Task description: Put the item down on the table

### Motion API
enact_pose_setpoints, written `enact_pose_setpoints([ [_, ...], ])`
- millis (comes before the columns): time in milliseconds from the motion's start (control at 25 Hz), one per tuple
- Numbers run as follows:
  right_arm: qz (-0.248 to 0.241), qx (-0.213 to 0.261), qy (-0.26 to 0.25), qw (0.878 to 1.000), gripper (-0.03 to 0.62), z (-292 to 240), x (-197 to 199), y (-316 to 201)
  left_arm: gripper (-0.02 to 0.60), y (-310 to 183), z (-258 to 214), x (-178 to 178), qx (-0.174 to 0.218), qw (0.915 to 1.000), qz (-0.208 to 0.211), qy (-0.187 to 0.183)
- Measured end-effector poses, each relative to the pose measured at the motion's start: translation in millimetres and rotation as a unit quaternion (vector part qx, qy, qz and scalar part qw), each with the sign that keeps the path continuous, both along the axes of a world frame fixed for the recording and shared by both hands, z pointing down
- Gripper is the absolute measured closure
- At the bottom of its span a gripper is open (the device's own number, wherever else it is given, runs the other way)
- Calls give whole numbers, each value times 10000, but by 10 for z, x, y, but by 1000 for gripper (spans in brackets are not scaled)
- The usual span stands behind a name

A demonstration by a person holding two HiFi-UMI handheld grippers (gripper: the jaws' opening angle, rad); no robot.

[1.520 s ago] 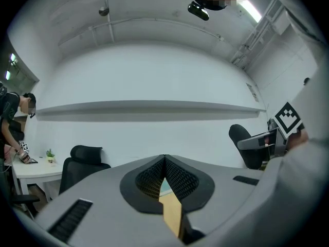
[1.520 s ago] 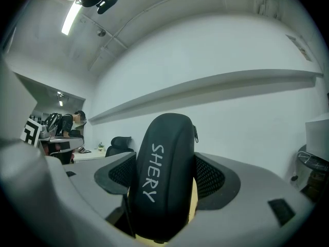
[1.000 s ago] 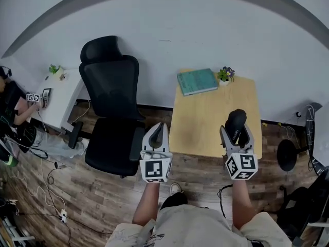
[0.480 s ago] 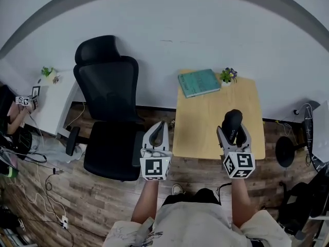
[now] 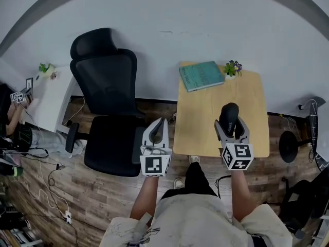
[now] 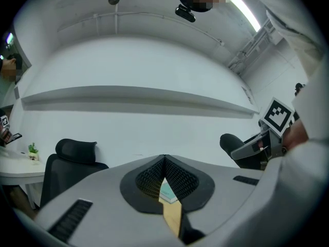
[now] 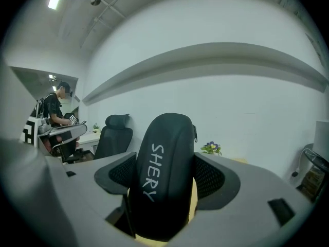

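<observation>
My right gripper (image 5: pixel 230 121) is shut on a black zippered case (image 5: pixel 228 119) with white lettering; the case (image 7: pixel 163 174) stands upright between the jaws and fills the right gripper view. It hangs over the near half of a small light wooden table (image 5: pixel 205 122). My left gripper (image 5: pixel 158 129) is shut with nothing in it, its jaws meeting at the tips (image 6: pixel 164 161). It hovers just left of the table's near left corner, above the seat of the chair. Through the narrow slit between the left jaws I see a strip of the table.
A teal book (image 5: pixel 201 75) and a small potted plant (image 5: pixel 233 67) lie at the table's far edge by the wall. A black office chair (image 5: pixel 108 107) stands left of the table. Further left is a white desk (image 5: pixel 49 94) with a seated person. Cables run over the wooden floor.
Both grippers have moved forward and down. The case in the right gripper has come further in over the table's near half. The jaws of both have kept their positions.
</observation>
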State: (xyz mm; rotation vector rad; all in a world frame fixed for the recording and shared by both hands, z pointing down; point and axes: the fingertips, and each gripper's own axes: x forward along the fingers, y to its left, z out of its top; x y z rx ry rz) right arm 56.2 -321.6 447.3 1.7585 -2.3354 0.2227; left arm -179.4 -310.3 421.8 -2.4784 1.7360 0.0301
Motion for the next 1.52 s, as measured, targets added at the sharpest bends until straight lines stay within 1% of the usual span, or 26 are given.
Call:
enact_pose_setpoints([
  [80,-56,-73,40,9999,240,71,-25,-106,575,-76,45,5,58,10000,-11,-25],
  [240,-169,-296,104,9994,240,246,-65,-258,575,-194,239,19,-214,9997,-42,-82],
  [400,-295,-660,236,9971,241,513,-109,-363,575,-264,399,37,-283,9996,-39,-54],
  [600,-453,-1263,421,9901,241,940,-173,-451,575,-346,622,16,-509,9986,-127,-20],
  [720,-637,-1570,609,9837,241,1189,-237,-462,575,-381,778,5,-747,9970,-169,-75],
  [920,-953,-2080,880,9695,241,1579,-324,-442,575,-421,972,77,-968,9952,-96,-76],
  [1000,-1101,-2274,1062,9617,241,1723,-355,-428,575,-434,1038,93,-1071,9942,-106,-5],
  [1200,-1438,-2718,1397,9412,243,2025,-401,-392,575,-452,1196,81,-1302,9913,-196,-26],
  [1520,-1822,-3197,1662,9149,246,2369,-465,-397,575,-503,1301,71,-1330,9904,-370,32],
])
